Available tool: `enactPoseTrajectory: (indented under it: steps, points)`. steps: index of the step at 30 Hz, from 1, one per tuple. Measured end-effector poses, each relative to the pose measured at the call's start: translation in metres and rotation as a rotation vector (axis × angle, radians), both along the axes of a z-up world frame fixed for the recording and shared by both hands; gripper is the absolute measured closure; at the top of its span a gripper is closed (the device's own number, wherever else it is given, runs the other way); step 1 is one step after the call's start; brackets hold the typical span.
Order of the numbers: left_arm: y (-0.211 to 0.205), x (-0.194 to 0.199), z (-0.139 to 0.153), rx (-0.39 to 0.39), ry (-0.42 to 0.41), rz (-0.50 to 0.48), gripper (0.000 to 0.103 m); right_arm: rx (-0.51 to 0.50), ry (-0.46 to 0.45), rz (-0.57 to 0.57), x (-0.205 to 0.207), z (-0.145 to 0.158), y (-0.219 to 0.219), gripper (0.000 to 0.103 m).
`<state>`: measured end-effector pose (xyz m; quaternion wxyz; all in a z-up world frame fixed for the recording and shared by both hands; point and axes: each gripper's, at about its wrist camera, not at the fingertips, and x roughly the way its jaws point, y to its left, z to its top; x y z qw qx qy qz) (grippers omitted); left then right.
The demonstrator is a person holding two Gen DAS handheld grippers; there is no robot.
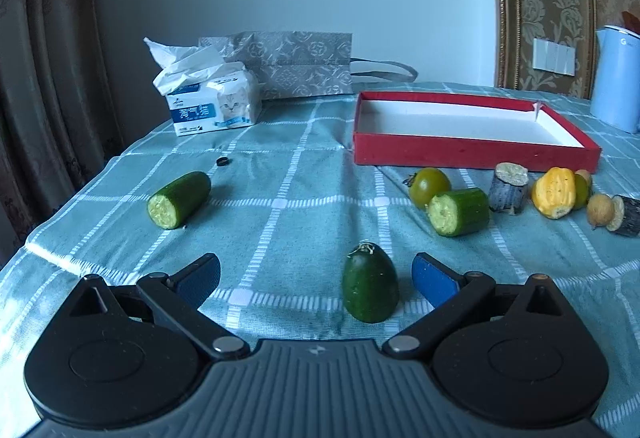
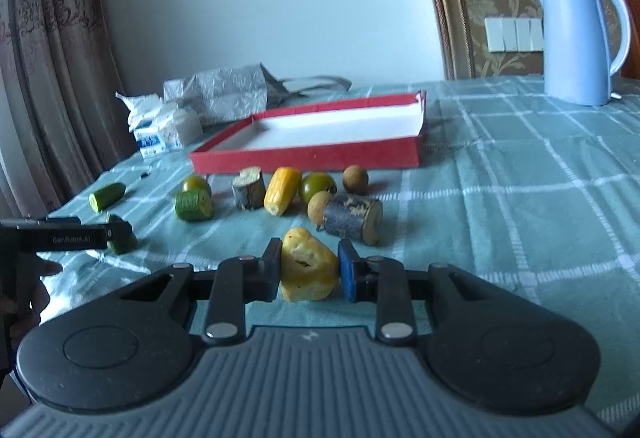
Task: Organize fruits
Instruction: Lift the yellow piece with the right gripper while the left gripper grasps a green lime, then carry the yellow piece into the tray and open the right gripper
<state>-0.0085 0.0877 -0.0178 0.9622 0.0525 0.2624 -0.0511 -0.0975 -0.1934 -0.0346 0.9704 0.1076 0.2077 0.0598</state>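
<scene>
My right gripper (image 2: 309, 270) is shut on a lumpy yellow fruit piece (image 2: 306, 268), low over the checked cloth. My left gripper (image 1: 316, 276) is open around a dark green cucumber end (image 1: 370, 284) that stands on the cloth. The cucumber end is closer to the right pad, and neither pad touches it. Behind lies an open red box (image 1: 476, 149) with a white inside and nothing in it. In front of the box (image 2: 304, 159) lie cucumber chunks (image 1: 460, 211), green tomatoes (image 1: 430, 185), sugar-cane stubs (image 1: 508, 187), a yellow piece (image 1: 556, 191) and longans (image 1: 600, 209).
Another cucumber chunk (image 1: 180, 199) and a small black ring (image 1: 221, 161) lie at the left. A tissue pack (image 1: 216, 105) and a grey patterned bag (image 1: 296, 65) stand at the back by the wall. A blue kettle (image 2: 580, 37) is at the far right. The table edge and a curtain run along the left.
</scene>
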Motion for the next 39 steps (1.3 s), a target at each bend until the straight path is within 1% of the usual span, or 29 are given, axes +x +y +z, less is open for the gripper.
enactPoseTrajectory:
  steps: [6,11,13,15,17,19,20,21,23,25,29,33,39]
  points:
    - [-0.001,0.003,0.000,-0.001,0.006,-0.002,0.000,0.021,-0.020,0.006,-0.003,0.005,-0.002,0.075]
    - [-0.011,0.006,0.001,0.027,-0.015,-0.010,0.001,0.032,-0.039,0.013,-0.005,0.011,-0.001,0.075]
    - [-0.015,0.008,0.000,0.038,-0.014,-0.022,0.009,0.037,-0.044,0.009,-0.006,0.012,-0.002,0.075]
    - [-0.016,0.011,-0.003,0.044,0.016,-0.031,0.032,0.042,-0.048,0.005,-0.006,0.014,-0.004,0.075]
    - [-0.013,0.016,-0.004,0.025,0.049,-0.030,0.038,0.051,-0.052,0.000,-0.006,0.015,-0.006,0.075]
    - [-0.010,0.017,-0.006,0.005,0.056,-0.034,0.048,0.059,-0.053,0.001,-0.006,0.016,-0.008,0.075]
    - [-0.010,0.017,-0.007,0.006,0.062,-0.037,0.059,0.061,-0.054,0.000,-0.005,0.016,-0.009,0.075]
    - [-0.011,0.017,-0.007,0.007,0.066,-0.047,0.067,0.062,-0.055,0.001,-0.005,0.017,-0.009,0.075]
    - [-0.013,0.016,-0.008,0.014,0.059,-0.055,0.074,0.062,-0.057,0.003,-0.004,0.017,-0.008,0.075]
    - [-0.014,0.014,-0.008,0.017,0.055,-0.054,0.074,0.063,-0.059,0.007,-0.003,0.018,-0.008,0.075]
    - [-0.012,0.013,-0.006,-0.002,0.045,-0.038,0.074,0.062,-0.066,0.009,-0.004,0.020,-0.008,0.075]
    - [-0.012,0.010,-0.001,-0.042,0.019,-0.019,0.074,0.048,-0.078,0.009,-0.004,0.024,-0.007,0.075]
    - [-0.022,0.008,0.001,-0.110,-0.004,-0.030,0.074,-0.007,-0.088,0.006,0.001,0.032,-0.002,0.075]
